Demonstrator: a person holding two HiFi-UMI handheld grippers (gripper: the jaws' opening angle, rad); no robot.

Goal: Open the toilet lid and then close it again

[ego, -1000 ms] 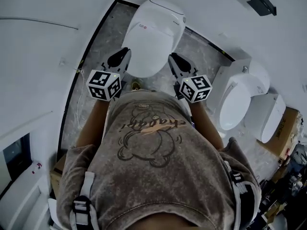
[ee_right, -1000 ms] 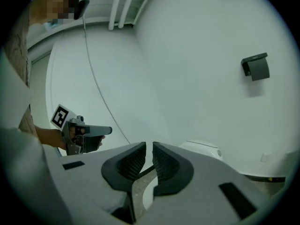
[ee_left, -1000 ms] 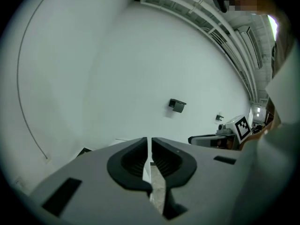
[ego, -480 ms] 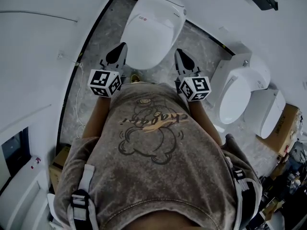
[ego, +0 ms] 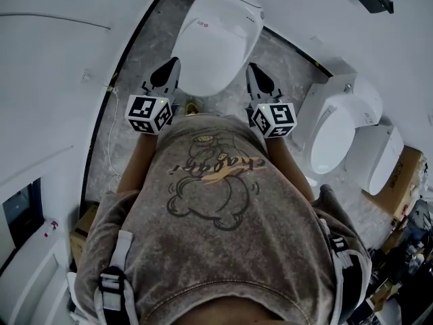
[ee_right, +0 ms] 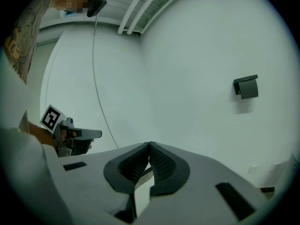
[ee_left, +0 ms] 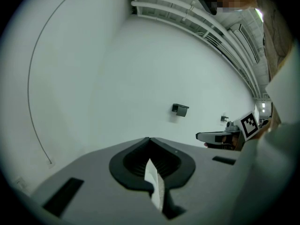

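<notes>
In the head view a white toilet stands ahead of me with its lid (ego: pixel 215 42) down. My left gripper (ego: pixel 170 66) hangs just left of the lid's front edge and my right gripper (ego: pixel 252 70) just right of it; neither touches the lid. In the left gripper view the left gripper (ee_left: pixel 149 140) is shut with nothing in it, pointing at a bare white wall. The right gripper (ee_right: pixel 149 145) is shut and empty too. Each gripper view shows the other gripper level beside it: the right gripper (ee_left: pixel 220 137) and the left gripper (ee_right: pixel 79 135).
A second toilet (ego: pixel 335 137) with its lid up stands to the right, another white fixture (ego: pixel 375 164) and a cardboard box (ego: pixel 404 181) beyond it. A thin cable (ego: pixel 108 134) runs down the left wall. A black holder (ee_right: pixel 247 86) is mounted on the wall.
Both grippers have shifted slightly forward along the sides of the toilet's front. The lid has stayed down.
</notes>
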